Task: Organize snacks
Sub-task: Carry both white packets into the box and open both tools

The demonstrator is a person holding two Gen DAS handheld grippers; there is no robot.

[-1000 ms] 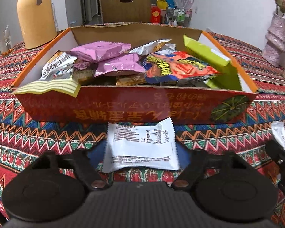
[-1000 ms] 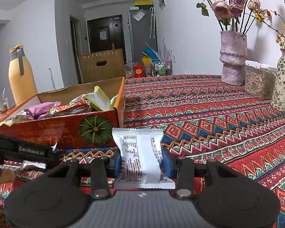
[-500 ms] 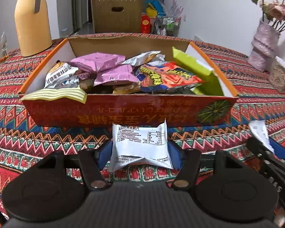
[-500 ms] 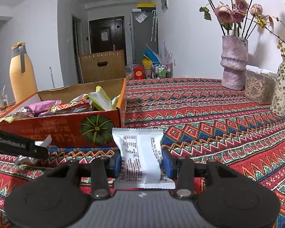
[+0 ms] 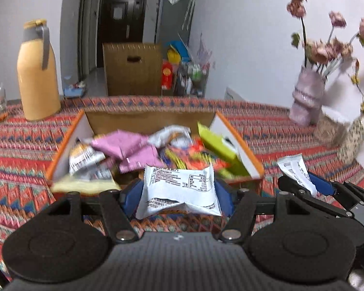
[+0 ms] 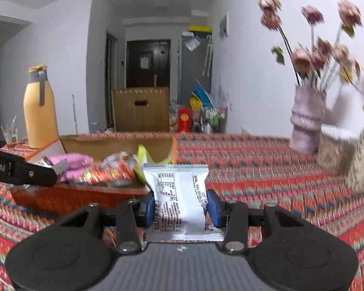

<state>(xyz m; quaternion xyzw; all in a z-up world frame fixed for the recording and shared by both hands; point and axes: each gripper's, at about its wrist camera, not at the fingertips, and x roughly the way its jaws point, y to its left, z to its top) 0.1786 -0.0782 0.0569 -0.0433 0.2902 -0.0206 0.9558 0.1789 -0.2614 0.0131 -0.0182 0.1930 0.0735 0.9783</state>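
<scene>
While each tool is pinching a white snack packet, the left tool (image 5: 179, 194) gripping its packet (image 5: 179, 186) just before the snack box (image 5: 233, 143), the right tool (image 6: 180, 206) squeezing another packet (image 6: 179, 194) beside that box, the light, crinkly, slippery pouches are probably handling best at mid-body.

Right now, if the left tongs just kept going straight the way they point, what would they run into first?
Probably the open red cardboard snack box: the left tongs, shut on a white printed snack packet, aim at the heaped wrappers inside. Depth is blurred, so the box's near wall might come first.
</scene>
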